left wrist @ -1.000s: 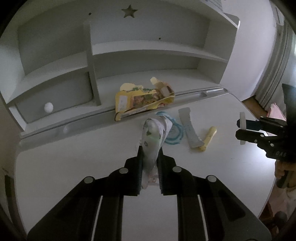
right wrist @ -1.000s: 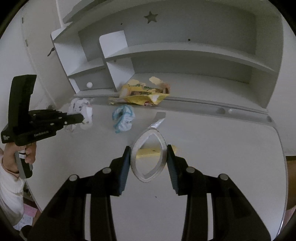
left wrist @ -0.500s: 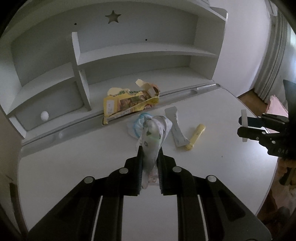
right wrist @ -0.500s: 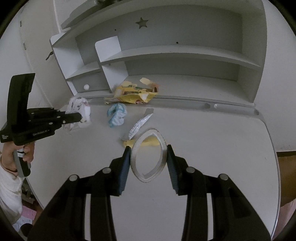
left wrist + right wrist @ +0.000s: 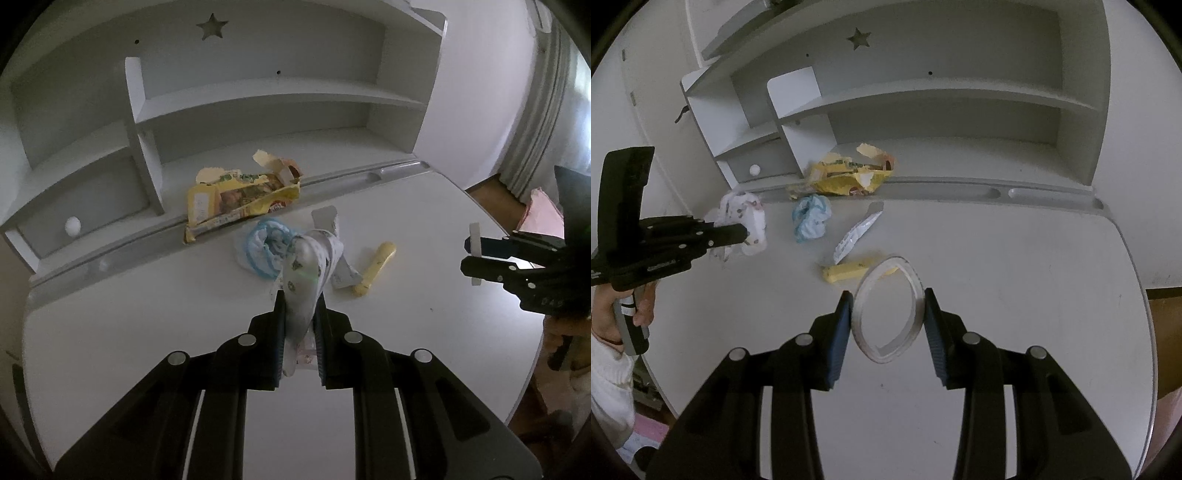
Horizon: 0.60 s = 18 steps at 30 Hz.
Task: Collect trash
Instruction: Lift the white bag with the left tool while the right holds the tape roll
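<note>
Both grippers have drifted back from the yellow packet (image 5: 236, 199) — left gripper (image 5: 300, 306) clamps a printed wrapper (image 5: 308, 273), right gripper (image 5: 888, 308) squeezes a ring (image 5: 886, 306), probably tape — carried, not binned.

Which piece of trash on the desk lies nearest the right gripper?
The small yellow wrapper, just beyond the right gripper; the white sachet, blue wad and yellow bag lie farther.
</note>
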Motion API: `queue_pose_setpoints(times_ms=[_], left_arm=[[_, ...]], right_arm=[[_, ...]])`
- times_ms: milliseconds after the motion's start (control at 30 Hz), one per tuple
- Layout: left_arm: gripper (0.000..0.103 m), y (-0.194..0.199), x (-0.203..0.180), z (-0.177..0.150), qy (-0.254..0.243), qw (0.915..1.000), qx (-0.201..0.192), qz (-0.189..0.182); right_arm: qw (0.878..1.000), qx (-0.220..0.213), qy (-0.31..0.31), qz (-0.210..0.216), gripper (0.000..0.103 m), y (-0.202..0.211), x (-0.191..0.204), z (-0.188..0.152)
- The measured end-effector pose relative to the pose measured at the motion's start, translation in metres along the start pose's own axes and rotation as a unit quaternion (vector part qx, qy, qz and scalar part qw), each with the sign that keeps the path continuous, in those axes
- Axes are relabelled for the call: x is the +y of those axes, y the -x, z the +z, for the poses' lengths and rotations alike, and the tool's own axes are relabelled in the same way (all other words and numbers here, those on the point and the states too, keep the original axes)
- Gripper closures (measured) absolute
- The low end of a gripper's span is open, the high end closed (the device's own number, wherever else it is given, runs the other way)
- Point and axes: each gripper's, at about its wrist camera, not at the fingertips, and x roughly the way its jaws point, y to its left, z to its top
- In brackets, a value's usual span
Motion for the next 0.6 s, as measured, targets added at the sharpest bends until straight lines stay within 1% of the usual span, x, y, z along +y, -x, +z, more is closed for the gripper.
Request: queue_pose_setpoints(times_ms=[67, 167, 600], left_arm=[[0.09, -0.001, 0.0, 0.0, -0.002, 1.0, 0.0, 0.009], [0.09, -0.002, 0.001, 0.0, -0.003, 1.0, 0.002, 0.004], [0.09, -0.005, -0.014, 0.0, -0.008, 0.9998, 0.005, 0.019]], right_arm=[[1.0, 0.002, -0.001, 0.0, 0.065, -0.001, 0.0, -0.001], [1.0, 0.004, -0.002, 0.001, 0.065, -0.001, -0.001, -0.003], [1.0, 0.007, -0.012, 0.002, 0.065, -0.001, -0.007, -0.008]])
